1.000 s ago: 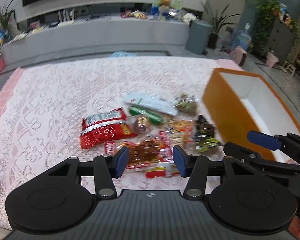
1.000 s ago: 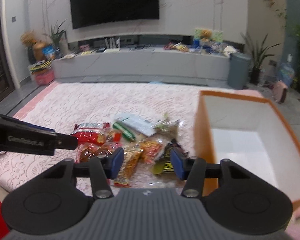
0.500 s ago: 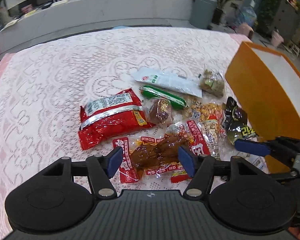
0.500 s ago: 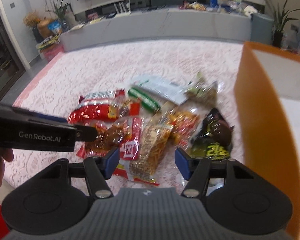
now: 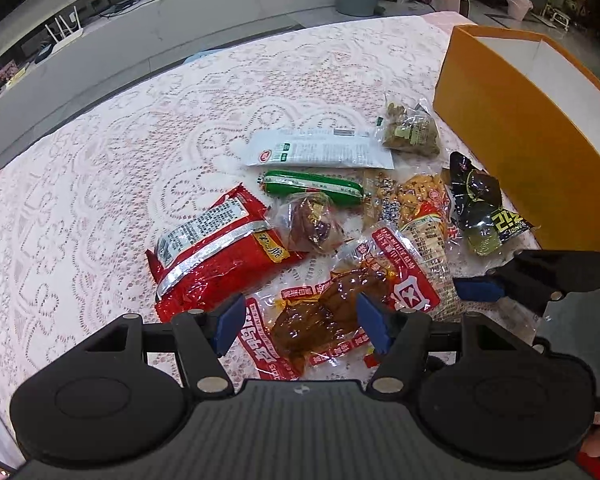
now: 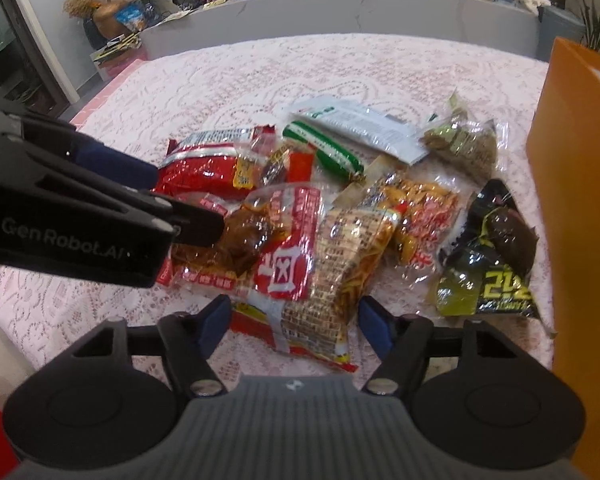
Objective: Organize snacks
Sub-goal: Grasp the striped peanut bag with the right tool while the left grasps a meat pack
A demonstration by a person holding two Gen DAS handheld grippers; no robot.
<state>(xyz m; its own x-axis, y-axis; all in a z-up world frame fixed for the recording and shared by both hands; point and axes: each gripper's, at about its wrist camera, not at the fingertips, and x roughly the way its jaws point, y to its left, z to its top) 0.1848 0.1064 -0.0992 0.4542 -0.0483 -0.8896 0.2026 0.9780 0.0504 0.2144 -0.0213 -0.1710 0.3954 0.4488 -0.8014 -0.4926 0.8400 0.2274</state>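
We've got a pile of snacks spread on a lace-covered tabletop, with an orange box at about 2 o'clock of the pile. Our left tongs are wide apart, hanging over a clear packet of brown braised meat, pads either side but not pressing it. Our right tongs are opening, with a packet of golden crispy strips between the pads, not clamped.

The left view shows the box's white inside; the right view only catches its orange wall at 3 o'clock. The right view shows the left tongs' tip right at the brown packet. Both show the red bag, green sausage, white pouch and black-and-green packet near the box.
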